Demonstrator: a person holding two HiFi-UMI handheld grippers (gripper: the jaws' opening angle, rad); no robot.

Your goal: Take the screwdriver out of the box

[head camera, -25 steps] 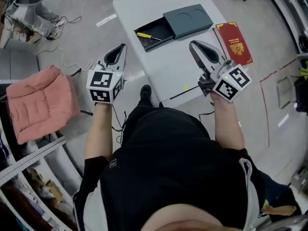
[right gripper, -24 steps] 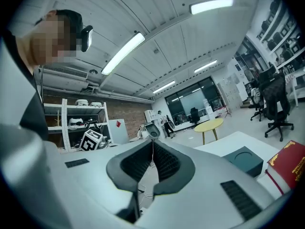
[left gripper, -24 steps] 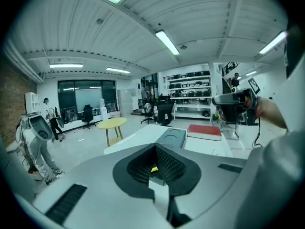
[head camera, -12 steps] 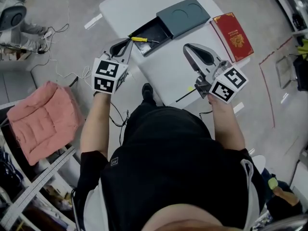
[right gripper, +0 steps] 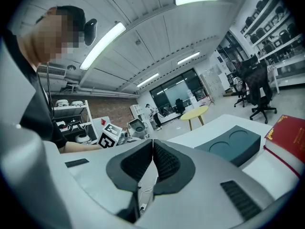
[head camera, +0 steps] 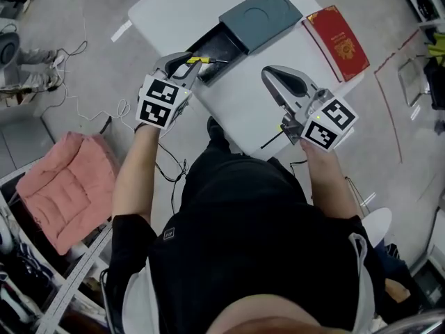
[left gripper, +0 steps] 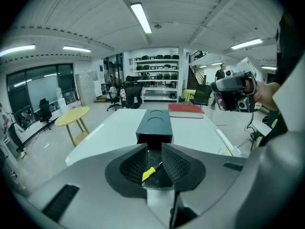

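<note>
White tabletop (head camera: 243, 96) fills the top centre of the head view. A pink cushion (head camera: 66, 186) lies on the floor to its left, well apart.

The dark box (head camera: 261, 18) sits on the tabletop. Its sleeve is at the far end and the open tray (head camera: 221, 47) is slid out toward the person. In the left gripper view the box (left gripper: 155, 125) sits dead ahead. In the right gripper view the box (right gripper: 228, 149) is off to the right.

A red book (head camera: 335, 40) lies flat just right of the box, near the tabletop edge.

The right gripper (head camera: 268, 72) hangs over the tabletop near the person's side, apart from the box. Its fingers (right gripper: 164, 161) are pressed together.

The left gripper (head camera: 186, 62) is at the tray's near-left end, angled down into it. Its fingers (left gripper: 136, 163) are spread and have just been opening.

The screwdriver (head camera: 200, 60) is in the tray, lying flat with its yellow handle toward the left gripper and its shaft pointing right. In the left gripper view the screwdriver (left gripper: 148, 173) shows in the gap between the fingers, and the pads are not pressing on it. Can't tell if the fingertips touch the tray.
</note>
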